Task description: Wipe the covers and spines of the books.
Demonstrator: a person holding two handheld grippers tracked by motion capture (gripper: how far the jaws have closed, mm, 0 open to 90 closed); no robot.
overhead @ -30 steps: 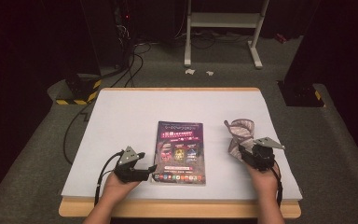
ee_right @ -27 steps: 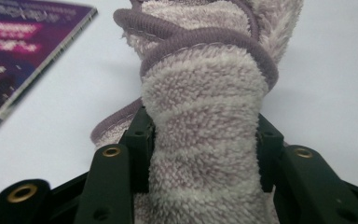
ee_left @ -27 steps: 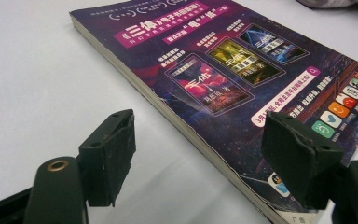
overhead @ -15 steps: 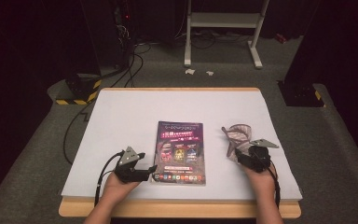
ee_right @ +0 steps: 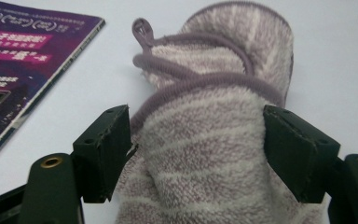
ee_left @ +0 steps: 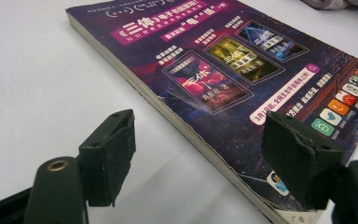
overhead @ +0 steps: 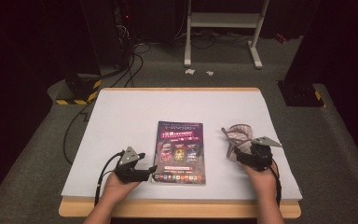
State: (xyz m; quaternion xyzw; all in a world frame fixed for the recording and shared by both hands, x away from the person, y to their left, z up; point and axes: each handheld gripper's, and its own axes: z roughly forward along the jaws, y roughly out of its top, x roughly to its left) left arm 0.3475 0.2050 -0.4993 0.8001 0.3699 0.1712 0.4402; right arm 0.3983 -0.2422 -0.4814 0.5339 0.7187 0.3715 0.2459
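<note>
A flat purple paperback book with a glossy printed cover [overhead: 180, 152] lies in the middle of the white tabletop [overhead: 135, 112], its spine side toward the person's left. Just right of it, apart from its edge, sits a crumpled pink-and-white striped fleece cloth with a mauve trim loop [overhead: 237, 135]. Nothing else lies on the tabletop between or around the two.

The left gripper [overhead: 150, 170] rests low at the book's near left corner, held level and aimed across the cover; in the left gripper view its fingers [ee_left: 112, 154] stand wide apart, one over bare tabletop, the other above the cover, holding nothing.

The right gripper [overhead: 235, 154] sits at the cloth's near end, hand behind it. Its fingers [ee_right: 105, 149] have just been opening and now flank the cloth's bulk [ee_right: 214, 140], which lies between them, not squeezed.
</note>
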